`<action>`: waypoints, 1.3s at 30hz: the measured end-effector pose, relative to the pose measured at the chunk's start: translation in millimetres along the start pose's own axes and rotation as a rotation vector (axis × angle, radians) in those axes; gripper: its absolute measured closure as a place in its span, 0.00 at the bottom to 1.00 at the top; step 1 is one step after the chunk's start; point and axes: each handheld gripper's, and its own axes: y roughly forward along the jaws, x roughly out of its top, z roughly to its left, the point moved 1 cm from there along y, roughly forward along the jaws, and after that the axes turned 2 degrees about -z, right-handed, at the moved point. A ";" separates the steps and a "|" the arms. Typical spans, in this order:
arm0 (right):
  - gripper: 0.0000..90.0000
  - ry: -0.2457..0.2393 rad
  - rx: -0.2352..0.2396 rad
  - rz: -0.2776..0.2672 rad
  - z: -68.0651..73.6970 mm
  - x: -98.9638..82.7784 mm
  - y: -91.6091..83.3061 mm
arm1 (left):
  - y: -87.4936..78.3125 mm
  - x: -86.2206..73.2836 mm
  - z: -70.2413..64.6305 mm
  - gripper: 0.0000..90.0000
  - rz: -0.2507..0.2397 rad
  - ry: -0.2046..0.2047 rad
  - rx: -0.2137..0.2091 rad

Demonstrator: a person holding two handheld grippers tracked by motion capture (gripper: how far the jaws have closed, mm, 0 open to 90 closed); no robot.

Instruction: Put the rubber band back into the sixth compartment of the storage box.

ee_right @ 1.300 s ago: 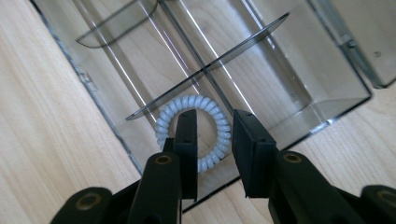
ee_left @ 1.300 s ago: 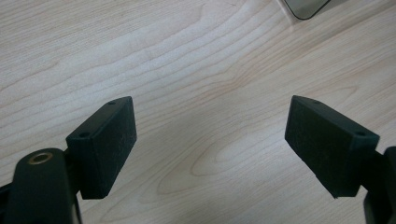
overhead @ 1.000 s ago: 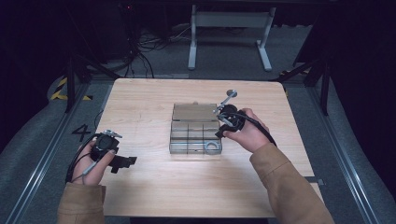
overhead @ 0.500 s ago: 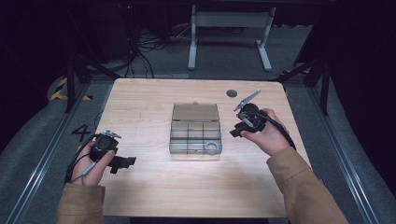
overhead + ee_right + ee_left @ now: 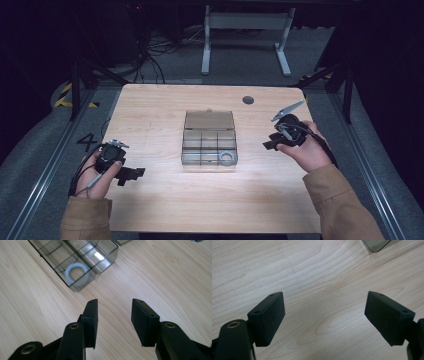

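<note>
Since a second ago the right gripper (image 5: 270,144) has drawn away from above the clear compartment box (image 5: 209,145) toward the table's right side, and its jaws have just been opening; they stand apart with nothing between them. A white coiled hair tie (image 5: 76,271) lies in the box's near right corner compartment, so the placing step looks done (the hinged lid (image 5: 209,120) lies open behind). The left gripper (image 5: 131,174) rests on the wooden table (image 5: 150,110) at the left, jaws wide and empty. Next likely comes shutting that lid, which calls for reaching behind the box and swinging it forward.
</note>
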 end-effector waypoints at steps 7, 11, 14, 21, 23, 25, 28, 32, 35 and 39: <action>0.60 0.041 -0.027 -0.003 -14.1 -23.6 -11.4 | 0.9 0.6 -1.5 0.19 0.005 0.002 -0.002; 0.59 0.062 -0.030 -0.016 -16.9 -30.8 -13.7 | 1.5 0.6 -2.1 0.19 0.008 0.003 0.002; 0.57 0.087 -0.044 -0.005 -16.6 -41.4 -17.5 | 0.7 0.3 -1.1 0.19 0.007 0.004 -0.002; 0.54 0.105 -0.073 -0.010 -10.4 -56.8 -19.4 | 0.1 0.2 -1.0 0.19 0.006 0.005 -0.002; 0.52 0.121 -0.070 -0.015 -10.6 -64.7 -16.9 | 0.1 0.3 -1.3 0.19 0.006 0.005 -0.001; 0.51 0.122 -0.069 -0.014 -11.4 -69.9 -13.6 | 0.9 0.5 -1.7 0.19 0.007 0.005 0.000; 0.50 0.124 -0.066 -0.015 -12.8 -77.2 -6.6 | 2.0 0.7 -2.7 0.19 0.012 0.008 0.001; 0.51 0.133 -0.064 -0.028 -14.4 -85.6 1.9 | 2.3 0.8 -3.0 0.19 0.013 0.011 0.001; 0.52 0.169 -0.048 -0.073 -18.5 -94.5 9.5 | 2.3 0.9 -3.1 0.19 0.013 0.012 -0.001; 0.53 0.189 -0.054 -0.052 -25.1 -106.1 23.6 | 2.1 0.8 -2.8 0.19 0.011 0.011 -0.002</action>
